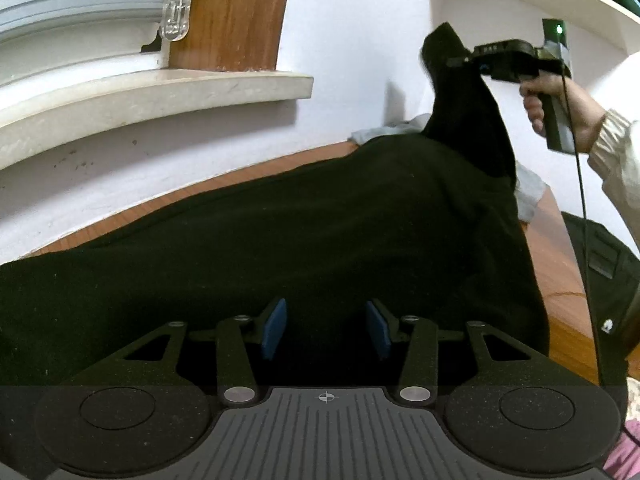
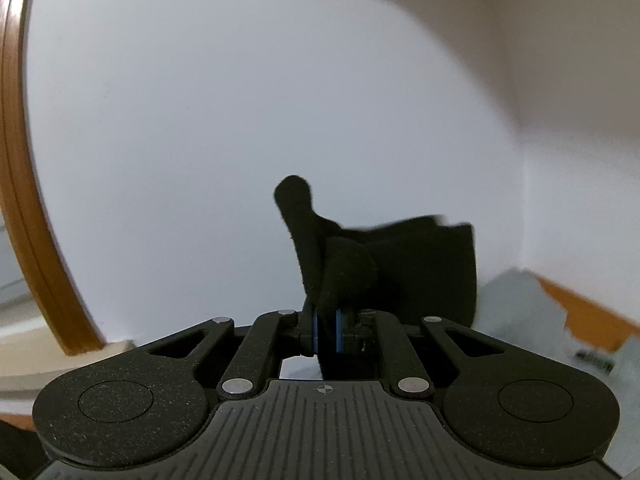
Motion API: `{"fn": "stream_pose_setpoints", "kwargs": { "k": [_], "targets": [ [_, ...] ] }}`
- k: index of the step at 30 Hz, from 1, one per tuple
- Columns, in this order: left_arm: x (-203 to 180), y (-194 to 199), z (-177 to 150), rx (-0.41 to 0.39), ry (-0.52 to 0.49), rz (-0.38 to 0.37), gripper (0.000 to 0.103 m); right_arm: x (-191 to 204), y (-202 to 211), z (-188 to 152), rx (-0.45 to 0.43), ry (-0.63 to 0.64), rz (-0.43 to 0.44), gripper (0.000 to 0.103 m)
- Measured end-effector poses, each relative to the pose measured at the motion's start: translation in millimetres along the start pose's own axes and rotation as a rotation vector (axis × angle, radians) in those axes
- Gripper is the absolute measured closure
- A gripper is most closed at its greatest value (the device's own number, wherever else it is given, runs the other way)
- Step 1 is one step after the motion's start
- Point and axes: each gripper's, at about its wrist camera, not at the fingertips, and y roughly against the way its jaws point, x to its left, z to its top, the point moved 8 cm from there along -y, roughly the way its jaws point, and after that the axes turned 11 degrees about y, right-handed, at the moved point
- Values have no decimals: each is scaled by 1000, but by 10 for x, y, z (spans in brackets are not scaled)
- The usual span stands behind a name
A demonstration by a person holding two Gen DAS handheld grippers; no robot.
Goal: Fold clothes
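A large black garment [image 1: 320, 220] lies spread over the wooden table [image 1: 560, 272]. My left gripper [image 1: 327, 328] hovers low over its near part. Its blue pads [image 1: 275, 330] stand apart, with dark cloth under and between them and no visible pinch. At the far right, my right gripper [image 1: 456, 62] is shut on a corner of the garment and holds it up off the table, so the cloth hangs in a steep fold. In the right wrist view that gripper [image 2: 327, 330] has its pads pressed on the black garment's corner [image 2: 400, 272], which sticks up against the white wall.
A grey cloth [image 1: 530, 196] lies under the garment's far end, also visible as the grey cloth [image 2: 516, 308]. A stone window ledge [image 1: 160, 92] and a wooden frame [image 1: 236, 12] stand at the back left. A hand [image 1: 560, 108] holds the right gripper. A black bag [image 1: 612, 264] sits beyond the table's right edge.
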Motion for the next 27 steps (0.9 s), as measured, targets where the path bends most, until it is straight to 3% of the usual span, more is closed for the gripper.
{"fn": "stream_pose_setpoints", "kwargs": {
  "k": [5, 9, 12, 14, 17, 21, 25, 27],
  "targets": [
    [-19, 2, -1, -6, -14, 14, 53, 578, 166, -85, -1, 14, 144, 94],
    [-22, 10, -9, -11, -25, 17, 52, 1569, 520, -343, 43, 11, 468, 94],
    [-19, 5, -10, -10, -25, 16, 51, 2001, 506, -799, 227, 1, 623, 79],
    [-17, 2, -10, -9, -23, 16, 51, 2002, 702, -982, 244, 3, 654, 64],
    [-17, -2, -12, -7, -20, 14, 47, 1408, 705, -883, 152, 12, 508, 49],
    [-22, -12, -13, -8, -27, 14, 47, 167, 634, -968, 125, 163, 53, 48],
    [-27, -21, -7, -6, -33, 16, 46, -1003, 293, -1214, 291, 190, -272, 48],
    [-21, -22, -2, -6, -29, 13, 46, -1456, 232, -1338, 339, 44, -280, 49]
  ]
}}
